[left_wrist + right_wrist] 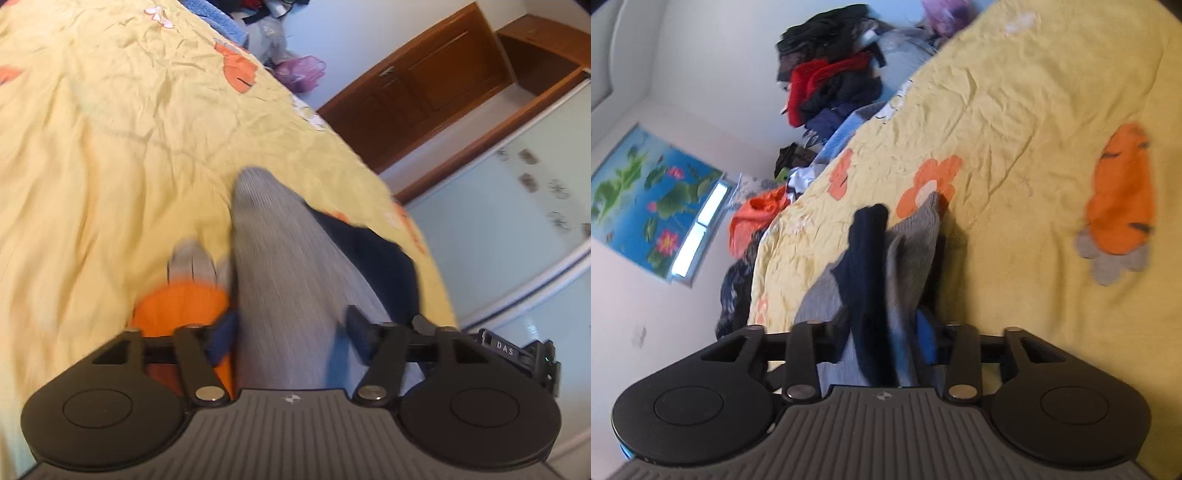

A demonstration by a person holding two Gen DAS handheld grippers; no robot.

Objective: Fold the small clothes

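Garment: a grey sock [280, 280] with a dark navy part [373, 258] hangs between the two grippers, lifted over the bed and not yet laid flat.
Left gripper [291, 332]: clenched on the grey sock, the knit bunched between its fingers.
Right gripper [886, 332]: clamped on the same bundle, where a navy strip [868, 258] and a grey strip [912, 251] run side by side (one sock or a pair, I cannot tell).
Progress: early, by my judgement; no finished fold shows, and the sock is in the air with its tip just brushing the sheet. Folding and setting it down remain.
Surface: a creased yellow bedsheet [110, 147] printed with orange flowers [931, 181] and an orange carrot figure [1119, 210].
Room: a heap of dark and red clothes [831, 74] beyond the far edge of the bed, a lotus picture [646, 199] on the wall, a brown wooden cabinet [424, 81], and a pale sliding door [517, 221].
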